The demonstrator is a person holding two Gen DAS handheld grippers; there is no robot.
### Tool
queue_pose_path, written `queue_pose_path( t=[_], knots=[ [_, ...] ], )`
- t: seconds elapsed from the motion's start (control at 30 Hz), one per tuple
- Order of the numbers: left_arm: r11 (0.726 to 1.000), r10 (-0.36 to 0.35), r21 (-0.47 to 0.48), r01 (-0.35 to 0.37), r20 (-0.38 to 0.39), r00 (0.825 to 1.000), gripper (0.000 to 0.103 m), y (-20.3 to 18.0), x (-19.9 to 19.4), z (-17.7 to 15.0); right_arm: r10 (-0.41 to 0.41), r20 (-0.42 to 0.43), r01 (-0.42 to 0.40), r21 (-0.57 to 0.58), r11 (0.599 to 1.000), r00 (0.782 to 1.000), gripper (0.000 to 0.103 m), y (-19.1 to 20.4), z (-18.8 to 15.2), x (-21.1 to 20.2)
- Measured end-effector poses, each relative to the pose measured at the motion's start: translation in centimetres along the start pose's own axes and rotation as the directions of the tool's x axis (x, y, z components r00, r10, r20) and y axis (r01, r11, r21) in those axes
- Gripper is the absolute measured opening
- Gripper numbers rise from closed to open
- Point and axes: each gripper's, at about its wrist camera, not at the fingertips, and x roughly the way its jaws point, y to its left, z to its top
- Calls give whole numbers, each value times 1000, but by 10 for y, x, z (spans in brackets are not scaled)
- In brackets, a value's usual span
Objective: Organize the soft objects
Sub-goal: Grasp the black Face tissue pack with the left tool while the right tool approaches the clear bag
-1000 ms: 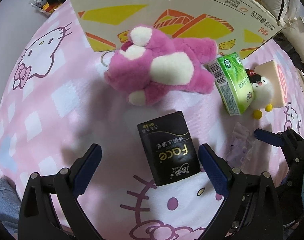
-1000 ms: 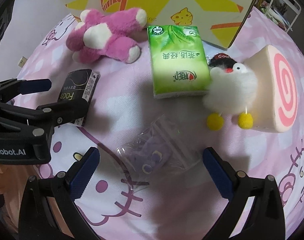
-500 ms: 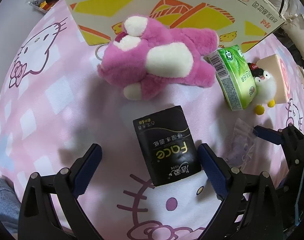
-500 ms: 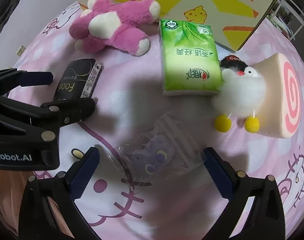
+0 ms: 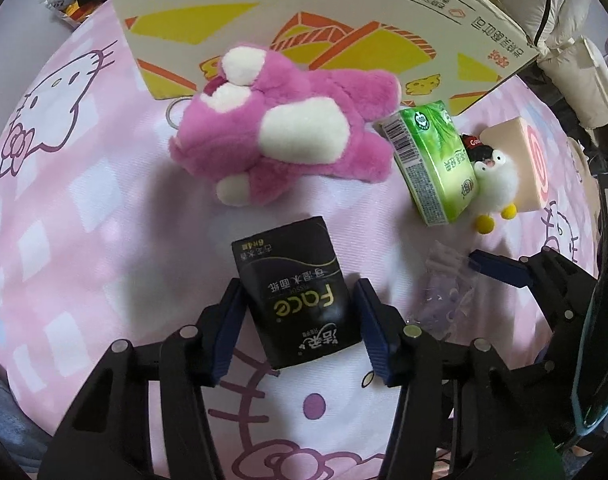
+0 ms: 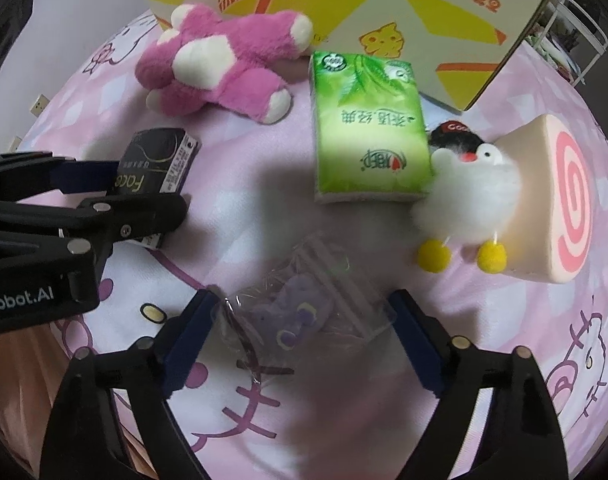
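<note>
Both pads of the left gripper (image 5: 299, 322) are pressing the black tissue pack (image 5: 297, 296) lying on the pink sheet (image 5: 83, 208) — jaws just closed onto it; the right gripper (image 6: 304, 334) is narrowing around the clear bag (image 6: 299, 312) — its left pad touching the bag's edge, the right pad just beside it.

A pink cartoon-cat bedsheet (image 6: 231, 200) carries 6 soft things: pink plush (image 6: 223, 64) far left, black tissue pack (image 5: 295, 300) near left, green tissue pack (image 6: 368, 128), bagged purple toy (image 6: 299, 316), white penguin (image 6: 472, 192), roll-cake cushion (image 6: 560, 208) right; a carton (image 5: 304, 20) stands far.
</note>
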Motion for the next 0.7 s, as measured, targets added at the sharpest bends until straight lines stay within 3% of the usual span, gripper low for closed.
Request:
queue_pose_path(
  t=[0.27, 0.57, 0.6, 0.67, 0.7],
  knots=[
    [1000, 27, 9, -27, 3, 1000, 54, -8, -9, -8, 14, 25, -15, 23, 1000, 1000, 82, -15, 4, -1],
    [999, 53, 8, -53, 50, 997, 52, -14, -18, -12, 13, 57, -15, 27, 1000, 998, 80, -8, 10, -11],
    [998, 60, 0, -61, 58, 997, 52, -13, -20, -12, 14, 61, -16, 30, 999, 998, 76, -10, 5, -13],
    [997, 81, -14, -81, 66, 994, 52, -10, -24, -17, 19, 70, -22, 42, 999, 997, 48, -14, 6, -15],
    [996, 84, -20, -83, 66, 994, 52, -9, -24, -17, 38, 78, -42, 53, 998, 996, 47, -16, 6, -18]
  ],
)
